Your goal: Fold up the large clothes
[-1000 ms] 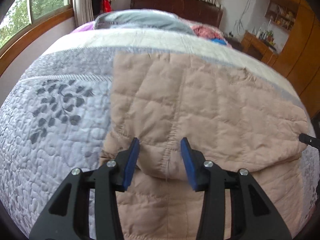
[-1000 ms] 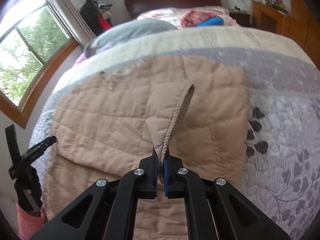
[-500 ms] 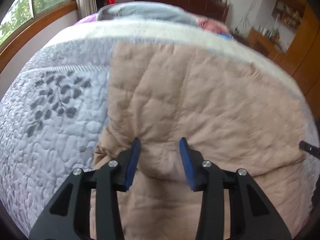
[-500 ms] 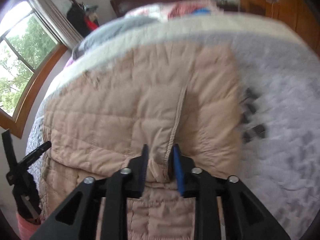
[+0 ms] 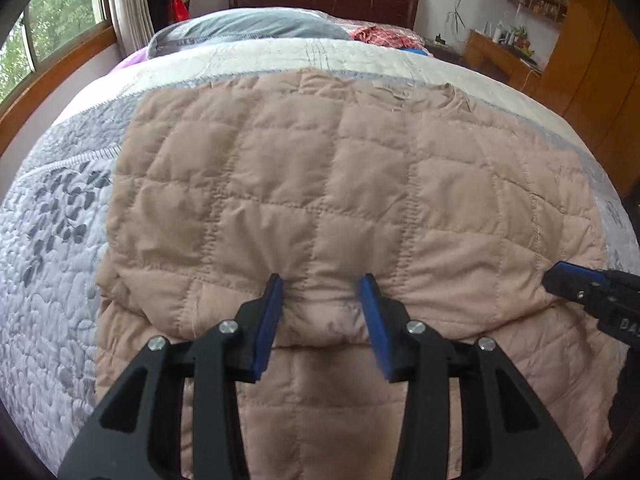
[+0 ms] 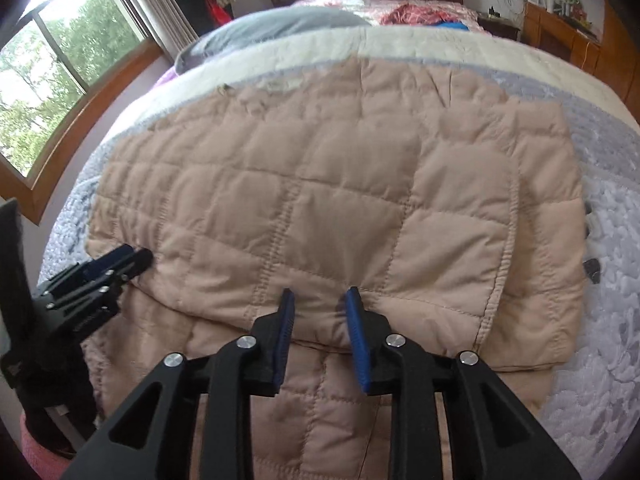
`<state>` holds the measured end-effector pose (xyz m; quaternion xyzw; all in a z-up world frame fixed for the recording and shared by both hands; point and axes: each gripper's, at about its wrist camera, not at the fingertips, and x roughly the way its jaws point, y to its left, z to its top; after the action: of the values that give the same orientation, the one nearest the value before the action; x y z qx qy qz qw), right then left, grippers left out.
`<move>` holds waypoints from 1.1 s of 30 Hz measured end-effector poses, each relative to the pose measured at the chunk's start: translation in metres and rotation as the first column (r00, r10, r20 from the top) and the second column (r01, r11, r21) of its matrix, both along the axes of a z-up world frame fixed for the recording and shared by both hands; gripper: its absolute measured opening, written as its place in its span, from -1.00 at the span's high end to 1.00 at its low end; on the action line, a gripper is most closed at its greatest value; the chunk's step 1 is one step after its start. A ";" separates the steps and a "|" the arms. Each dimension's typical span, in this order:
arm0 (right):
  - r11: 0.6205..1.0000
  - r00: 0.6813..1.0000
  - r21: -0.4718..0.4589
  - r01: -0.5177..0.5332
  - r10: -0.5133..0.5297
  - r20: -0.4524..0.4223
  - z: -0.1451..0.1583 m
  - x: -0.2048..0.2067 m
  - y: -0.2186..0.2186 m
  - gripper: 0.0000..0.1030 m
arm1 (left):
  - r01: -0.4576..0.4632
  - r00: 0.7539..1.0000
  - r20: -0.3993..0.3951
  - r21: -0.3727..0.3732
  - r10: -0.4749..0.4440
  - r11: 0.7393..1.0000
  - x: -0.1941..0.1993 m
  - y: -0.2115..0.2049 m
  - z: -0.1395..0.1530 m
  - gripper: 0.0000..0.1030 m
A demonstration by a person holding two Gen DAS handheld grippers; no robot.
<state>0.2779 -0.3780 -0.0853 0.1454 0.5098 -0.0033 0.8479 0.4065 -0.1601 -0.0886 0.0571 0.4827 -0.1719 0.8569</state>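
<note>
Through my left wrist camera, the tan quilted jacket lies spread on the bed straight ahead of my left hand-held gripper. Its top layer is already folded over, ending in an edge right at my fingertips, with a lower layer running back beneath me. My left hand-held gripper's fingers stand apart, one on each side of a small bunch of that edge, gripping nothing. It points level and forward, low over the fabric. Far to its right, the tip of my right hand-held gripper meets the same edge.

Through my right wrist camera, my right hand-held gripper is likewise spread, straddling the folded edge without pinching it, and aimed forward and slightly down. A sleeve lies folded in, ahead and to its right. My left hand-held gripper sits far to the left along the same edge. I judge one fold done; folding the jacket smaller remains.
</note>
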 end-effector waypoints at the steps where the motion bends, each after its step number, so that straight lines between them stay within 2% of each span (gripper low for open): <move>1: 1.000 1.000 0.009 0.001 -0.001 -0.001 -0.006 0.000 -0.002 0.51 | 0.007 1.000 -0.005 -0.008 -0.007 1.000 0.001 0.002 -0.003 0.21; 10: 1.000 0.999 0.015 0.017 -0.017 0.040 -0.021 -0.001 -0.001 0.53 | 0.008 1.000 0.023 0.023 -0.008 1.000 0.001 -0.001 -0.011 0.21; 14: 0.996 0.999 -0.083 0.017 -0.015 0.029 -0.011 -0.004 0.013 0.50 | -0.011 1.000 0.029 0.054 0.009 0.998 0.000 -0.009 -0.008 0.20; 16: 0.997 0.999 -0.073 0.018 -0.015 0.047 0.003 -0.010 0.015 0.46 | -0.013 1.000 0.018 0.057 0.012 0.998 -0.001 -0.006 0.000 0.21; 17: 0.999 0.996 -0.028 0.020 -0.018 0.083 0.015 -0.021 0.011 0.44 | -0.018 1.000 0.003 0.036 0.017 0.999 -0.005 0.000 0.008 0.24; 18: 1.000 0.990 0.018 -0.005 0.002 0.144 0.029 -0.037 0.008 0.33 | -0.017 1.000 -0.011 -0.001 0.017 1.000 -0.008 0.007 0.015 0.20; 19: 0.999 0.981 0.037 -0.031 0.024 0.192 0.039 -0.051 0.006 0.12 | -0.014 0.999 -0.031 -0.042 0.013 0.999 -0.015 0.018 0.024 0.16; 21: 0.998 0.960 0.003 -0.059 0.056 0.276 0.061 -0.095 0.001 -0.02 | 0.009 1.000 -0.019 -0.108 -0.011 0.994 -0.038 0.047 0.042 -0.07; 22: 0.998 0.956 -0.019 -0.056 0.060 0.287 0.066 -0.112 -0.003 -0.03 | 0.019 1.000 0.005 -0.112 -0.018 0.994 -0.048 0.059 0.048 -0.15; 23: 0.997 0.953 -0.037 -0.061 0.069 0.295 0.069 -0.138 -0.009 -0.04 | 0.025 0.999 0.039 -0.095 -0.021 0.995 -0.063 0.076 0.055 -0.25; 27: 0.998 0.968 -0.013 -0.057 0.059 0.243 0.054 -0.205 -0.028 -0.13 | -0.013 0.996 0.093 -0.033 0.016 0.999 -0.107 0.139 0.061 -0.36; 29: 0.999 0.976 -0.003 -0.046 0.046 0.214 0.044 -0.233 -0.035 -0.18 | -0.056 0.995 0.086 -0.020 0.058 0.998 -0.131 0.179 0.057 -0.38; 33: 1.000 0.982 0.017 -0.015 0.011 0.189 0.027 -0.294 -0.041 -0.37 | -0.104 0.994 0.038 -0.053 0.106 0.993 -0.171 0.235 0.046 -0.42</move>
<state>-0.0165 -0.4193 -0.0581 0.1496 0.4279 0.0209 0.8911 0.2356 0.0750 -0.0423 0.0131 0.4628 -0.1376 0.8756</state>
